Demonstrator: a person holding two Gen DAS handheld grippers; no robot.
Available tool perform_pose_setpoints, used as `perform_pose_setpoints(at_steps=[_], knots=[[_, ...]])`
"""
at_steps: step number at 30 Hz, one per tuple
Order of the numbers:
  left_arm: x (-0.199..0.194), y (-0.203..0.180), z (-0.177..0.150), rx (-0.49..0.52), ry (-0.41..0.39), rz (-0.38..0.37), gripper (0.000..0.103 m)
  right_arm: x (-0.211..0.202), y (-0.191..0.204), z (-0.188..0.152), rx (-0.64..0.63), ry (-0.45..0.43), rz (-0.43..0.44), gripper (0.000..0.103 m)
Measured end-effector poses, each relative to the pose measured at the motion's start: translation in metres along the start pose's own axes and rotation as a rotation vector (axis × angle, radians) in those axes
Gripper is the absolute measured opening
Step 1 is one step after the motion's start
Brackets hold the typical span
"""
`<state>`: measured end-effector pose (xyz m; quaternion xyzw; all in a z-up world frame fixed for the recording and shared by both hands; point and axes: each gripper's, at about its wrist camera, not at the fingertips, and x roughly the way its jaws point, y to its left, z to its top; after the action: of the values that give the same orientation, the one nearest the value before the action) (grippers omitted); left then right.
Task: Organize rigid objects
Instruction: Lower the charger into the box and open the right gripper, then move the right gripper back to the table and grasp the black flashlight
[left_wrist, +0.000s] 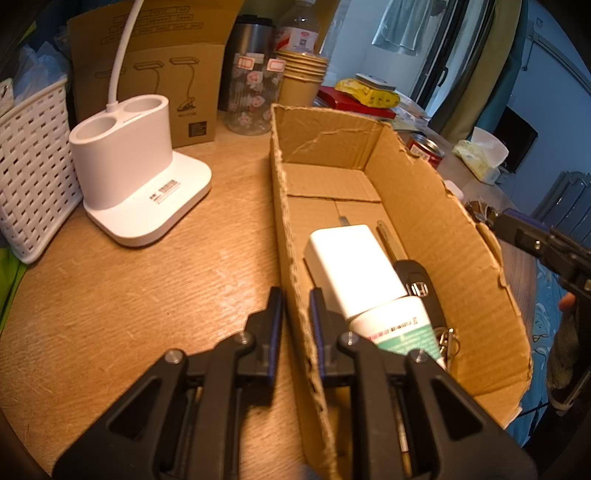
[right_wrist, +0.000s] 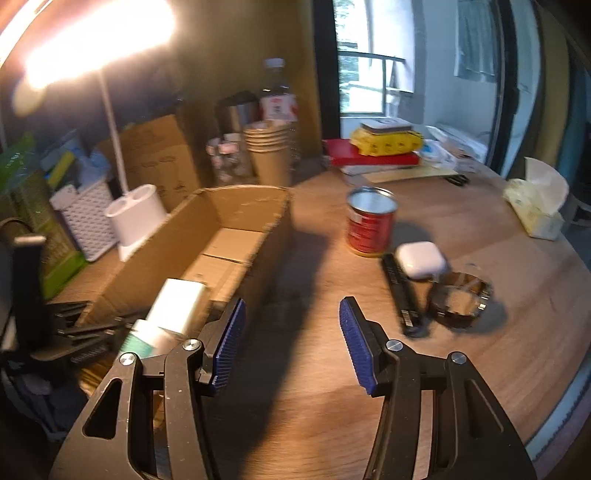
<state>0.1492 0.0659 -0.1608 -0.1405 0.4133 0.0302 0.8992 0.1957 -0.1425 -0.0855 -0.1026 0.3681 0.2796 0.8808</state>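
Left gripper (left_wrist: 295, 306) is pinched onto the near side wall of the cardboard box (left_wrist: 424, 221), one finger outside, one inside, steadying it on the wooden table (left_wrist: 129, 295). Already in the box: a white charger block (left_wrist: 351, 266), a car key (left_wrist: 417, 280) with its ring of keys, and a white-and-green tube (left_wrist: 399, 325), all crowded at the near end. Right gripper (right_wrist: 290, 339) hovers over bare tabletop beside the box, fingers spread wide and holding nothing. Still out on the table ahead of it: a white earbud case (right_wrist: 421, 258), touching a long black bar-shaped item (right_wrist: 400, 295) I can't identify, then a shiny metal ashtray (right_wrist: 461, 302) just to the right, and a red can (right_wrist: 371, 225) just behind. My read is that the next pick is one of these, probably the earbud case. To do it well, come in from above with the fingers straddling its short sides, because the case is smooth and rounded and looks likely to squirt out of a shallow pinch. The black bar crowds one side, so a finger could nudge it or catch the ashtray rim. For the drop, the far half of the box floor is free; aim there. Behind stand a white lamp base (left_wrist: 136, 177), a white basket (left_wrist: 33, 166), stacked paper cups (left_wrist: 301, 77) and a tissue pack (right_wrist: 535, 206), well clear.
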Motion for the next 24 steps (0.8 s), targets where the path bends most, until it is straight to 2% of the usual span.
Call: perform_pose_setpoints(at_steps=[12, 24], knots=[[0.0, 0.0, 0.0, 0.0, 0.0, 0.0, 0.015, 0.017, -0.062, -0.018, 0.071, 0.016, -0.221, 0.057], [0.0, 0.0, 0.0, 0.0, 0.0, 0.0, 0.015, 0.029, -0.099, -0.025, 0.139, 0.023, -0.273, 0.057]])
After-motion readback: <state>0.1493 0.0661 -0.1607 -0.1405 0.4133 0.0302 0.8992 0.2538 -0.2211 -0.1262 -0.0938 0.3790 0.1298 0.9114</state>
